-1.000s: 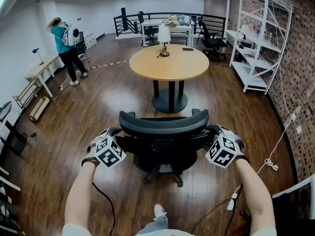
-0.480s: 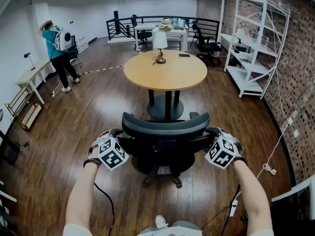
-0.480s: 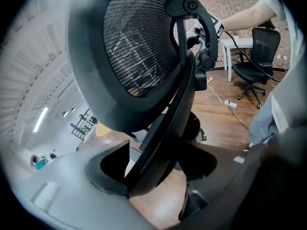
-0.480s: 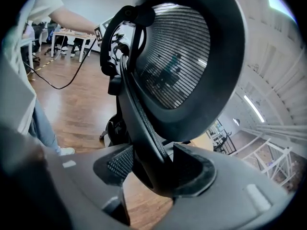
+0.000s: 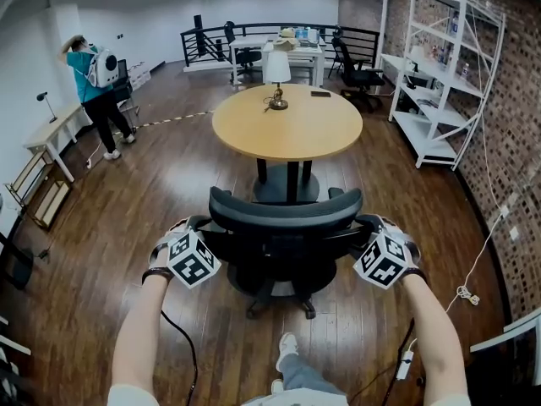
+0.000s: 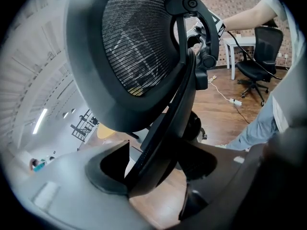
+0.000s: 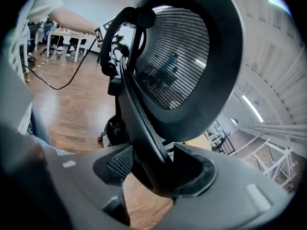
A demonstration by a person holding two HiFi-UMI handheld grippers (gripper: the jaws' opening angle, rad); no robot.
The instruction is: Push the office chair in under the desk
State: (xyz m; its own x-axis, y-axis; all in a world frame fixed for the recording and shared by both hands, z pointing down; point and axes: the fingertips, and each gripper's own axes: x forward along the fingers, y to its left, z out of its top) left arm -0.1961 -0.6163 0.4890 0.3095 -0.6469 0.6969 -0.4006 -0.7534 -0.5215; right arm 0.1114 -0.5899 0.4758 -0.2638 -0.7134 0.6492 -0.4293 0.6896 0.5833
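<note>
I have the left tool and the right tool each shut tight on a side edge of the office chair, one on its left and one on its right. The chair stands on the wood floor on the near side of the round counter, not under it yet, so I think most of the push is left. The chair's back hides its seat from me, and I cannot tell how much room there is under the counter.

Loft-style office: an office chair facing a round table, desks behind, white shelving against a brick wall.
</note>
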